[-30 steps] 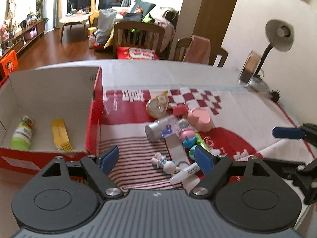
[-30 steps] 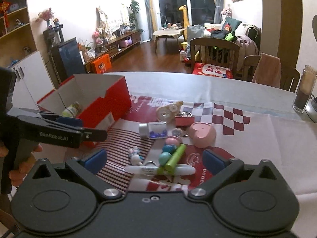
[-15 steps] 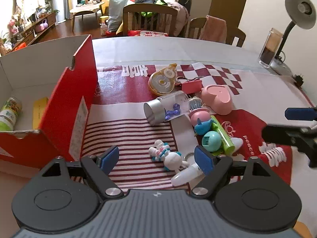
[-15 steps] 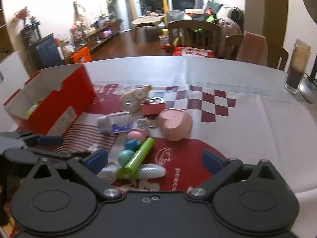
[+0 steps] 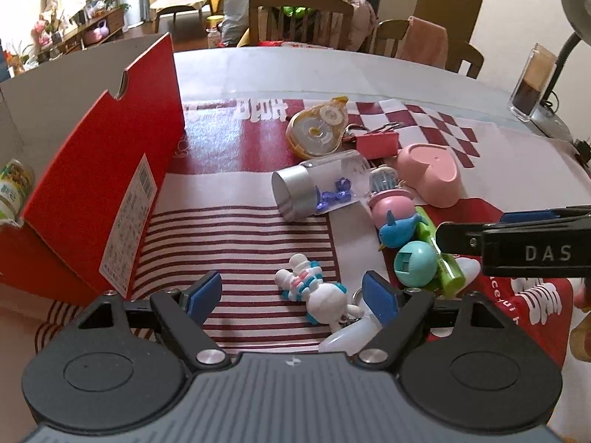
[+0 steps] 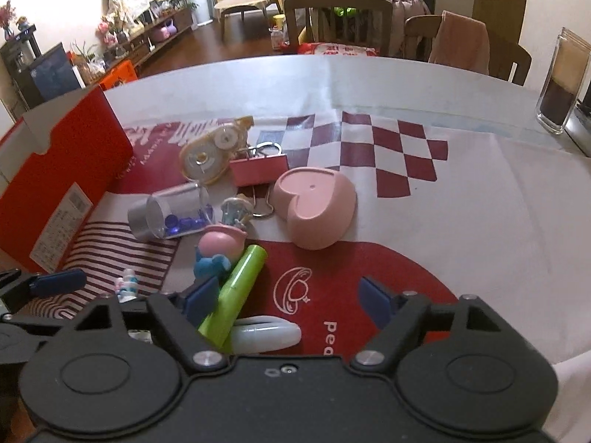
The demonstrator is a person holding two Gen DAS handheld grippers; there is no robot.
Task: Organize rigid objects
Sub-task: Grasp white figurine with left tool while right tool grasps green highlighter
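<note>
Your left hand-held gripper (image 5: 291, 293) is released, jaws wide w/ the white figurine (image 5: 317, 293) between them, untouched. Right hand-held gripper (image 6: 288, 301) has just been closing but grips nothing yet; green marker (image 6: 236, 293) lies by its left pad. Red box (image 5: 103, 192) sits left on the worktop (image 6: 498, 199).

White letters "DAS" stand on the right gripper's (image 5: 476, 236) black arm.
</note>
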